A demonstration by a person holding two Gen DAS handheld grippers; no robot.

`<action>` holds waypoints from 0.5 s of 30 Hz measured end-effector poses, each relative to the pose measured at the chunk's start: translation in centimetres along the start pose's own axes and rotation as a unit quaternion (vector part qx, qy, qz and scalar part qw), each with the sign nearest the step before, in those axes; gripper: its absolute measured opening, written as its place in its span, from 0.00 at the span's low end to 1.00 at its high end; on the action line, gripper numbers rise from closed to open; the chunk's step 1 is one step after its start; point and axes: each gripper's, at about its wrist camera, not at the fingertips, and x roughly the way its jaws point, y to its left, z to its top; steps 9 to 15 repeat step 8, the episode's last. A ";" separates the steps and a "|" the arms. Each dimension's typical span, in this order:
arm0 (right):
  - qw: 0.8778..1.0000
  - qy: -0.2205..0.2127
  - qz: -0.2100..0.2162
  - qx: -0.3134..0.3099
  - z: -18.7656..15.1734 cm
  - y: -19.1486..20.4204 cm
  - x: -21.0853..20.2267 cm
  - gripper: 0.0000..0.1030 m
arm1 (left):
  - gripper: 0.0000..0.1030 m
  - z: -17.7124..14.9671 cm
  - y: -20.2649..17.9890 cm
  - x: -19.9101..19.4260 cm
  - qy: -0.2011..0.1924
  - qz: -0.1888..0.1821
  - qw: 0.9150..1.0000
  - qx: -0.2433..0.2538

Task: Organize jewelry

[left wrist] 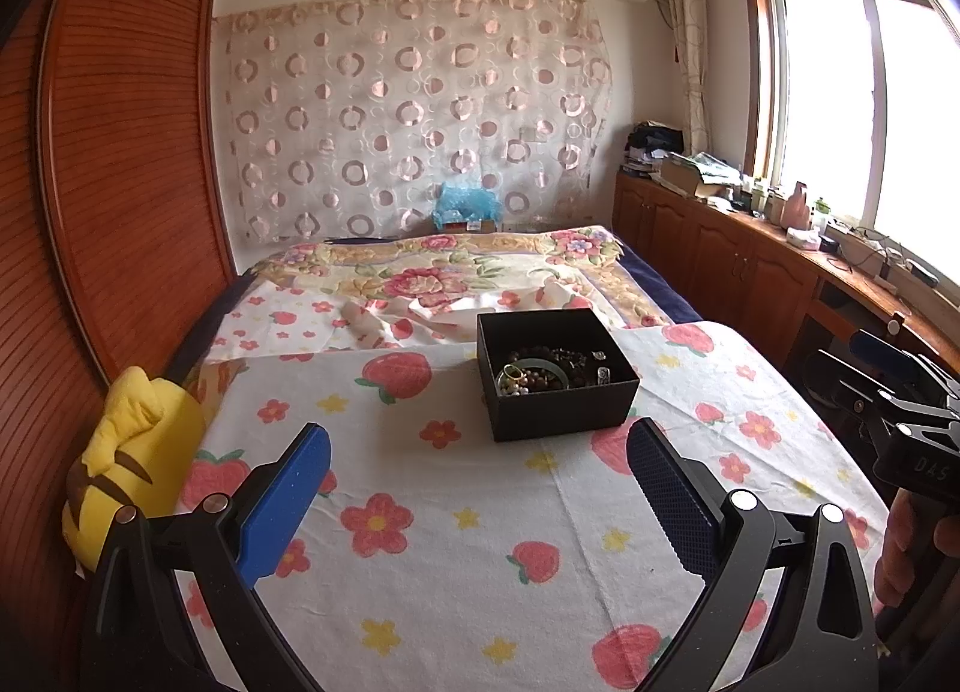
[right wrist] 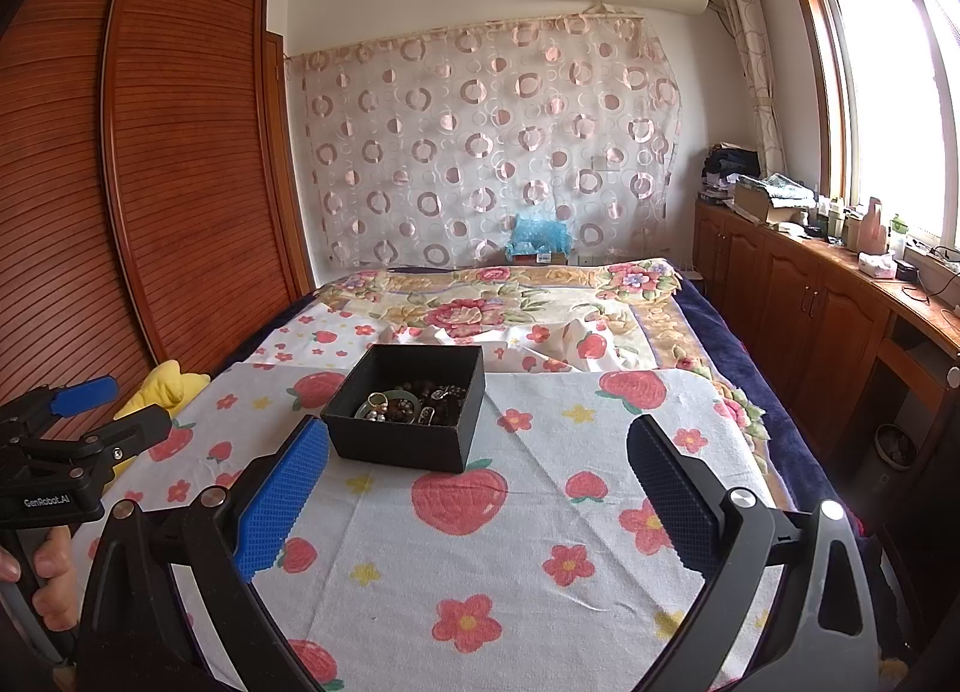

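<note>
Floral bedspread [left wrist: 480, 542] — black box [left wrist: 555, 392] — wooden wardrobe [left wrist: 120, 152].

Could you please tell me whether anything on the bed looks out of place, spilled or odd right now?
Nothing is spilled: the jewelry sits heaped in a tangle inside the black box, which stands upright on the strawberry-print cloth. Only the cloth's far edge looks rumpled. Both hand-held grippers, left and right, are open and empty.

Daylight floods in from the window [left wrist: 840, 110] on my right, blown out to white glare. The bed [left wrist: 480, 512] is evenly bright with soft shadows. Fisheye bends the wardrobe [left wrist: 120, 152] and the corners darken.
</note>
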 end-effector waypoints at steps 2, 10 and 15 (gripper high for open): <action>1.000 0.000 0.000 0.000 0.1 0.0 0.0 0.97 | 0.93 0.0 0.1 0.0 0.000 0.001 1.000 0.000; 1.000 0.000 0.000 0.000 0.0 -0.1 0.0 0.97 | 0.93 -0.1 -0.2 0.1 0.000 0.002 1.000 0.000; 1.000 0.000 0.000 0.000 0.0 -0.1 0.0 0.97 | 0.93 -0.1 -0.2 0.1 0.000 0.002 1.000 0.000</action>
